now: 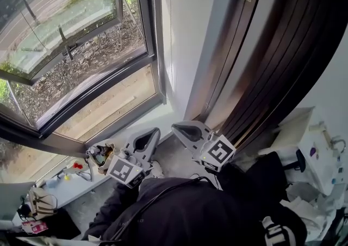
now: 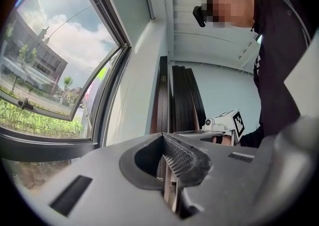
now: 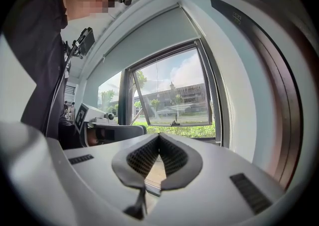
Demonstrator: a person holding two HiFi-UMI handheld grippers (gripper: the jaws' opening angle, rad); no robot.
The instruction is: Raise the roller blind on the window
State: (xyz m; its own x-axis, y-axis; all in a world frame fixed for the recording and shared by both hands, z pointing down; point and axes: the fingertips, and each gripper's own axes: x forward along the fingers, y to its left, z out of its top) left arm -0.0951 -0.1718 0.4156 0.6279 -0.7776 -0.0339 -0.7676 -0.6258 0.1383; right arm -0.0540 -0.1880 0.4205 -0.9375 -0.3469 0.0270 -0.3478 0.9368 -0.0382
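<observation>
The roller blind (image 3: 149, 40) is a pale grey sheet covering the upper part of the window (image 3: 174, 100), seen in the right gripper view. A thin bead chain (image 3: 225, 105) hangs down the frame's right side. My left gripper (image 1: 154, 132) and right gripper (image 1: 177, 127) are held low in front of my dark jacket, side by side, pointing toward the window corner. Both are shut with nothing between the jaws. The left gripper (image 2: 163, 136) faces the window reveal and dark panels. The right gripper (image 3: 159, 135) faces the glass, well below the blind and apart from the chain.
A tilted-open window pane (image 1: 65, 22) looks out over a street and gravel. The sill (image 1: 136, 123) carries small clutter (image 1: 98, 155), with a bag (image 1: 38, 201) below it. Dark wooden panels (image 1: 272, 60) lean against the wall at right. A cluttered white surface (image 1: 315, 152) is at far right.
</observation>
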